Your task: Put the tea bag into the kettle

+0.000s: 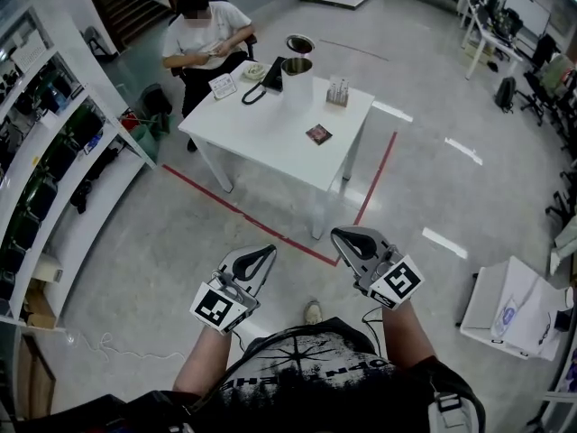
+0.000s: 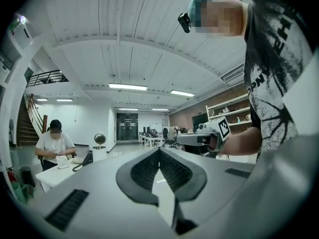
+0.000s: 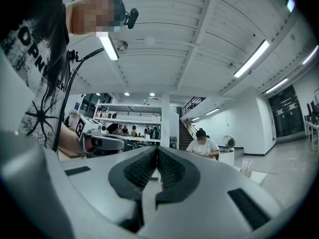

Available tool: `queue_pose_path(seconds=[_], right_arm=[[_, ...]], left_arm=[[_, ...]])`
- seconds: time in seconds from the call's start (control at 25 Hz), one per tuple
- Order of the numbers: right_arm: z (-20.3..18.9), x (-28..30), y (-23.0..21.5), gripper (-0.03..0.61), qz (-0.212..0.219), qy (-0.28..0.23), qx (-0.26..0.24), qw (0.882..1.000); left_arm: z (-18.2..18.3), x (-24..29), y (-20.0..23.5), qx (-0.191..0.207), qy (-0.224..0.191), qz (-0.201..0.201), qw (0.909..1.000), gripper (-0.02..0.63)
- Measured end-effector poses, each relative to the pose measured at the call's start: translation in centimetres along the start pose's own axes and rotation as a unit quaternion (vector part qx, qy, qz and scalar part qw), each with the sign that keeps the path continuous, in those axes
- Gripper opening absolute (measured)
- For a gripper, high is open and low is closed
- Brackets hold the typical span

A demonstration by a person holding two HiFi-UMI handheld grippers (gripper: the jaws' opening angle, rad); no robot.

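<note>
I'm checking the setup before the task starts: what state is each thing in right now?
left gripper: shut, nothing between the jaws.
right gripper: shut, nothing between the jaws.
kettle: upright on the table, lid raised open.
tea bag: lying flat on the table, apart from the kettle, not yet in it.

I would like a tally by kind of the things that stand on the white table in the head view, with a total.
kettle: 1
dark square packet: 1
small rack: 1
card stand: 1
black corded device: 1
dish: 1
Total: 6
</note>
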State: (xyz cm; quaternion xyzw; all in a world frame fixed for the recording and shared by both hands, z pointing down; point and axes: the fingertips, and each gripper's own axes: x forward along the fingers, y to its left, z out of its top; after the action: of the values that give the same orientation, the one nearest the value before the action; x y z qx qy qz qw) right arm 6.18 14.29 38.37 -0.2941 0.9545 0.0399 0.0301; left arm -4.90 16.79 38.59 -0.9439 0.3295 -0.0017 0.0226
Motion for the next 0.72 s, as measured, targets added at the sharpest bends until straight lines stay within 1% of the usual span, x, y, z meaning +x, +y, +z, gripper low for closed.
queue_pose_path(seconds=[0.28,0.52,0.6,0.72], right_arm=[[-0.2,0.5,-4.3,0.011,0.004,-0.003,-0.004,1.0],[-0.5,0.7,-6.4,0.011,0.0,-0.002,-0.001,1.0],[-0.7,0.9,-7.0,0.011,-0.002,0.0,-0.001,1.0],[-0.8,1.2,-7.7,0.011,-0.005,0.001,-0.001,1.0]], left_arm=[[-0.4,4.2,1.8,0.005,-0.002,0.004,1.0,0.012],[-1.1,6.1,2.9,0.005,0.003,0.004,1.0,0.012],[-1.2,6.7,3.4,0.01,0.001,0.002,1.0,0.012],[-0.8,7.5,3.6,0.004,-0.005,-0.006,1.0,0.012]])
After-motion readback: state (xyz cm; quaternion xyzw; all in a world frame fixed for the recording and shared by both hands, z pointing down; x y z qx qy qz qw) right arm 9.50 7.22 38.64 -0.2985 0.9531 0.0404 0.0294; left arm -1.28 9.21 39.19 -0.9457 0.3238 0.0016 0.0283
